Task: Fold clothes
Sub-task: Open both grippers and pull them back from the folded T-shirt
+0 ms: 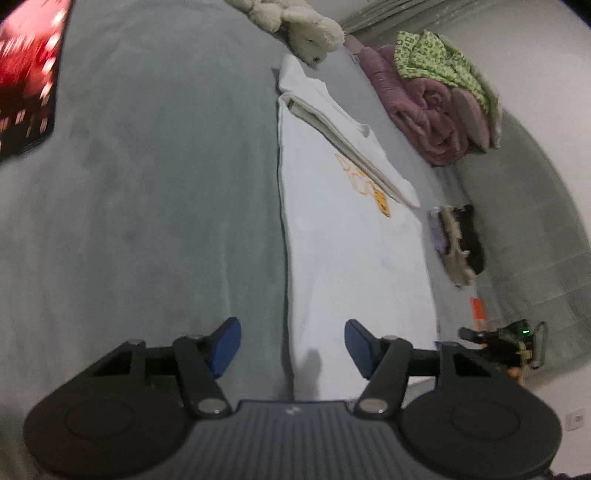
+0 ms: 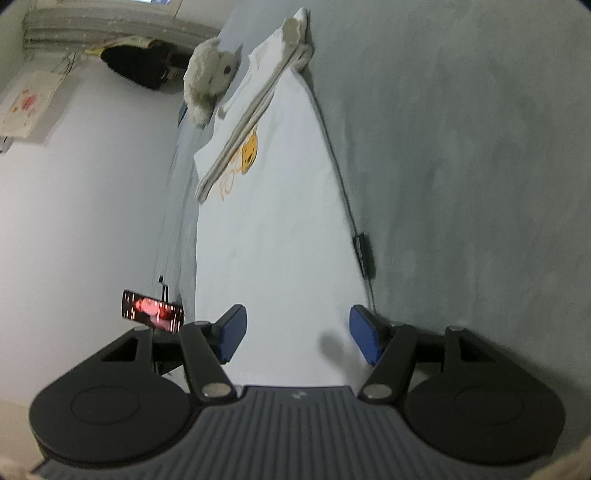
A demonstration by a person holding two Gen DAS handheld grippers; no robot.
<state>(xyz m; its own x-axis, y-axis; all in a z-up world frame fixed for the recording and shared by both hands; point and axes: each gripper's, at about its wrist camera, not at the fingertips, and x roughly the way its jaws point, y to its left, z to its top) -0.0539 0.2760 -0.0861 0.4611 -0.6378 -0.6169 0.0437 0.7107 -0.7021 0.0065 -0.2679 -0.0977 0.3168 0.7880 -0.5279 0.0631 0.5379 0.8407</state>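
Here, one white T-shirt (image 1: 343, 240) flat, one plush toy (image 1: 310, 33), both grippers' jaws released.

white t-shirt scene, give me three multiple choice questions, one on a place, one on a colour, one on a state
1. Where is the plush toy?
A. by the far end of the t-shirt
B. between the right gripper fingers
C. on the phone

2. What colour is the print on the t-shirt?
A. green
B. orange
C. purple

3. How is the left gripper?
A. shut on the t-shirt
B. shut on nothing
C. open, holding nothing

Answers:
1 A, the toy lies at the shirt's far end.
2 B, the print is orange.
3 C, the blue fingers stand wide apart over the near hem.
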